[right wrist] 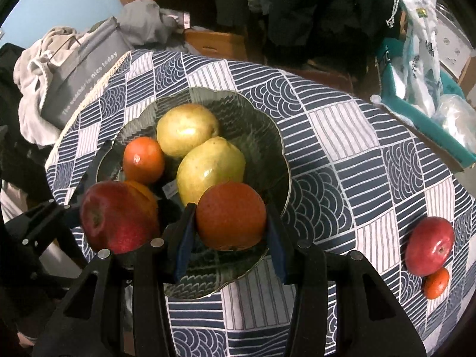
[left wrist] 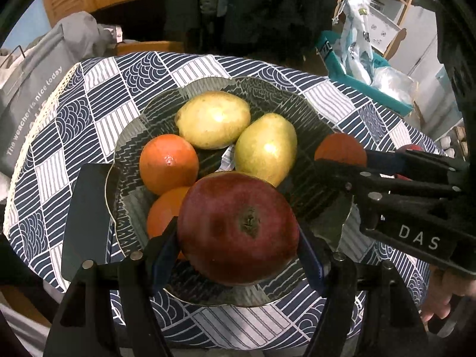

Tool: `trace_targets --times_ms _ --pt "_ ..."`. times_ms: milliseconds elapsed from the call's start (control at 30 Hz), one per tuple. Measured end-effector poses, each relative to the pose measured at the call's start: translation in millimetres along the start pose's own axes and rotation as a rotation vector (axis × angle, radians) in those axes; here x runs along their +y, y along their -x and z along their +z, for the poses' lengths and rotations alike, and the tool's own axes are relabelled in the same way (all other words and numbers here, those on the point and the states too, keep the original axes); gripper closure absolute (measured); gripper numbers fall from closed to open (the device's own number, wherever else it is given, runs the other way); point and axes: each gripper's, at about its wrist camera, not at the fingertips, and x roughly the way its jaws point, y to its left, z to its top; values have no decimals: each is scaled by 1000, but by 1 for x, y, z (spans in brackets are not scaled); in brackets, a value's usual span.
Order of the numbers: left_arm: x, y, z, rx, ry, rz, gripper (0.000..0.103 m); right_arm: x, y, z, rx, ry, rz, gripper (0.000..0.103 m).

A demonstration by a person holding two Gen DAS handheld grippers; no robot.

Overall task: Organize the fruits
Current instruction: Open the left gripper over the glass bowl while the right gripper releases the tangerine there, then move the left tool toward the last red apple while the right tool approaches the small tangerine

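I have the left gripper [left wrist: 238, 238] clamped on a red apple [left wrist: 238, 227], its blue pads [left wrist: 165, 248] pressed to both sides of the fruit, which hangs over the near part of the glass bowl [left wrist: 128, 148]. My right gripper [right wrist: 230, 226] is clenched on an orange [right wrist: 230, 215], also over the bowl's near side, just right of the held apple as the right wrist view shows it. Inside the bowl I see two yellow-green pears [left wrist: 212, 119] lying side by side toward the far side, with one orange fruit [left wrist: 168, 163] left of them and a second orange fruit [left wrist: 163, 212] closer in, partly hidden behind the held apple. The bowl sits on the blue and white patterned tablecloth [right wrist: 357, 154]. Well to the right of the bowl, on the cloth, lie another red apple [right wrist: 430, 245] and a small orange [right wrist: 436, 282], touching each other. A grey bag [left wrist: 29, 113] with white lettering stands beyond the bowl's left side, off the table edge.
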Motion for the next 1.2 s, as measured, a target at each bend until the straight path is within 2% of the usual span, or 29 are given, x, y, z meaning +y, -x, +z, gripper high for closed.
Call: trace_targets --times_ms 333,467,533,600,733,1200 --pt "-7 -1 0 7 -36 25 28 1 -7 0 9 4 9 57" --pt "-11 -2 -1 8 -58 40 20 -1 -7 0 7 -5 -3 57" --pt "-11 -1 -1 -1 -60 24 16 -3 -5 0 -4 -14 4 56" --pt "-11 1 -1 -3 -62 40 16 -4 -1 1 -13 -20 10 52" --pt "-10 4 0 -11 -51 41 16 -7 6 3 -34 -27 8 51" --pt "-20 39 13 -107 -30 6 16 -22 56 7 -153 -66 -73 51"
